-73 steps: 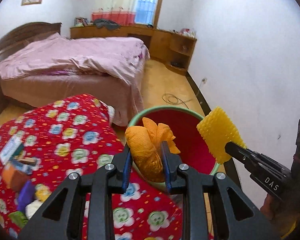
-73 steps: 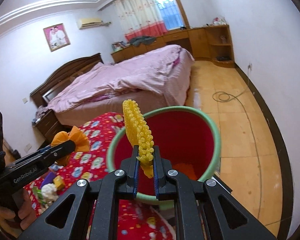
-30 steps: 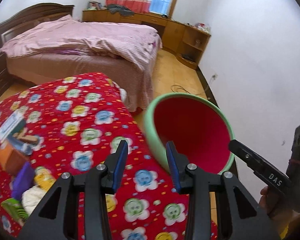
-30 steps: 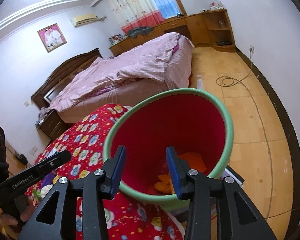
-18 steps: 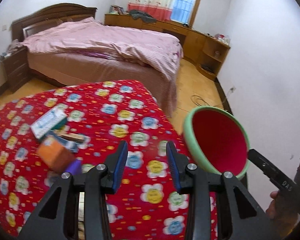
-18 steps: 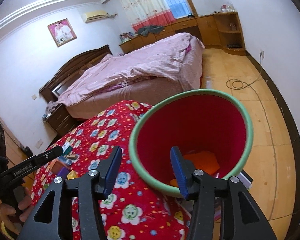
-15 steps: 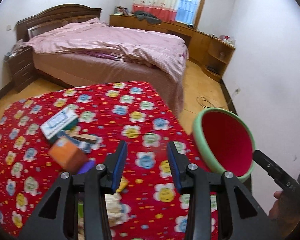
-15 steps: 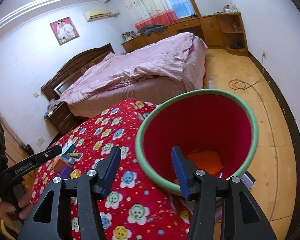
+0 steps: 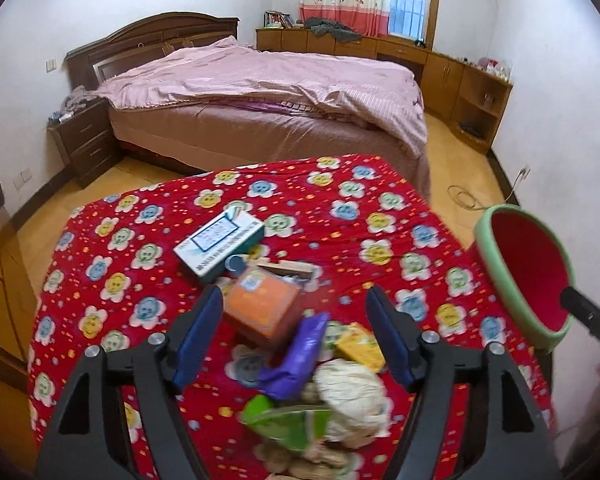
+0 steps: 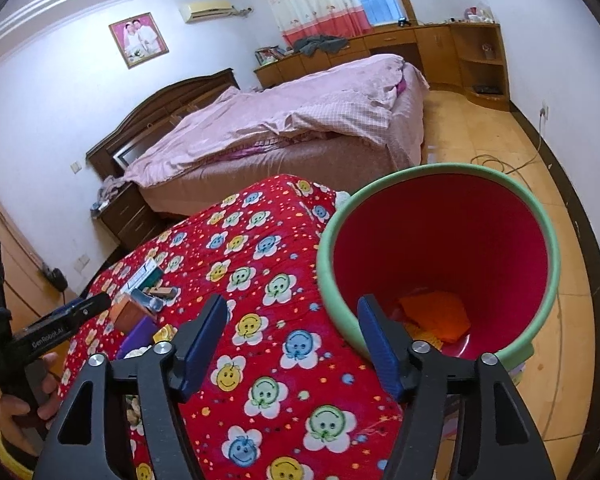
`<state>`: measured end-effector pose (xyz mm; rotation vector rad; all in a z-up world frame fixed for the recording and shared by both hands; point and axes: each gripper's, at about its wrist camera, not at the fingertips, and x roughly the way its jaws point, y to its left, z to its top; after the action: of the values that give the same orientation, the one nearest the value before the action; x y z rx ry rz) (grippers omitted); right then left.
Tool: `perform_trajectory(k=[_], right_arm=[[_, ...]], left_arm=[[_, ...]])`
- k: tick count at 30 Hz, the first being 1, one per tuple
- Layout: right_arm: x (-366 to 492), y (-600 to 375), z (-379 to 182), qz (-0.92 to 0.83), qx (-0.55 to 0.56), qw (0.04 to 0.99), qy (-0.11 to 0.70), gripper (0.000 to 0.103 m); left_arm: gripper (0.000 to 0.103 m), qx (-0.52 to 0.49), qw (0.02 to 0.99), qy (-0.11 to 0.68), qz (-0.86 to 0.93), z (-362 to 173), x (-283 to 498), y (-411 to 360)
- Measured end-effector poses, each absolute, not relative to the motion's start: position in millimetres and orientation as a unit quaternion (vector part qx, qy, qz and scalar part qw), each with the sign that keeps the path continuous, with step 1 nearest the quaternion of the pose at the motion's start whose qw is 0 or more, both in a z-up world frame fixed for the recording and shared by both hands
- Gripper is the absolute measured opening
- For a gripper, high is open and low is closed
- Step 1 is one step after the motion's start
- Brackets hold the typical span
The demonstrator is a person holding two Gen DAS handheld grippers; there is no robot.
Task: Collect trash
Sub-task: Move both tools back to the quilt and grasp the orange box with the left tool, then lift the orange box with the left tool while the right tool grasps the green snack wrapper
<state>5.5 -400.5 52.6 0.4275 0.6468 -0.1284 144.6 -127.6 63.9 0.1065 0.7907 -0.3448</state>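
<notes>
Change since earlier frames: both grippers had let go of their loads, an orange crumpled piece and a yellow ridged one, and swung from the bin back toward the trash pile; the bin had slid to the right edge of the left wrist view.
Left gripper (image 9: pixel 294 334): jaws spreading, pads pressing on nothing; pointed down over the trash pile, with the orange box (image 9: pixel 262 306) and purple wrapper (image 9: pixel 300 350) seen between the fingers but untouched.
Right gripper (image 10: pixel 292 338): jaws spreading, empty; aimed at the tablecloth (image 10: pixel 260 264) just beside the bin, right finger overlapping the bin rim in the picture.
Bin (image 10: pixel 440 256): red inside, green rim, standing at the table's right edge, mouth tipped toward the right wrist camera; orange and yellow pieces lay at its bottom (image 10: pixel 436 316).
Trash pile, location: near middle of the red flowered tablecloth, close to the left gripper.
White and teal box (image 9: pixel 220 242): flat, long axis running from lower left to upper right in the left wrist view; farthest item of the pile.
Orange box: tilted, one corner toward the camera, just in front of the white and teal box.
Purple wrapper: long axis rising toward upper right, touching the orange box.
Yellow packet (image 9: pixel 360 346): right of the purple wrapper.
Cream wad (image 9: pixel 350 394): blurred, nearest the camera.
Green packet (image 9: pixel 286 420): blurred, beside the wad.
Background: bed (image 9: pixel 260 88) with pink cover.
</notes>
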Motion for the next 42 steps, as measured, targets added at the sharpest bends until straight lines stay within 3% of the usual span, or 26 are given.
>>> perform_trajectory(k=[6,18,23,42], right_arm=[[18,-385,44,-0.056,0.197,0.92,0.336,0.072],[30,-379,33,-0.068,0.197,0.91,0.359,0.072],[28,-374,33,-0.071,0.191,0.909,0.362,0.072],[25,-326,47,-0.004,0.17,0.918,0.359,0.072]], left_arm=[[0.073,0.081,0.903,0.392,-0.155,49,158,-125],[0.073,0.046,0.891,0.424,-0.159,17,191,-114],[0.055,0.02,0.886,0.43,-0.174,11,193,-113],[0.054,-0.023,0.913,0.384,-0.135,56,144,-54]])
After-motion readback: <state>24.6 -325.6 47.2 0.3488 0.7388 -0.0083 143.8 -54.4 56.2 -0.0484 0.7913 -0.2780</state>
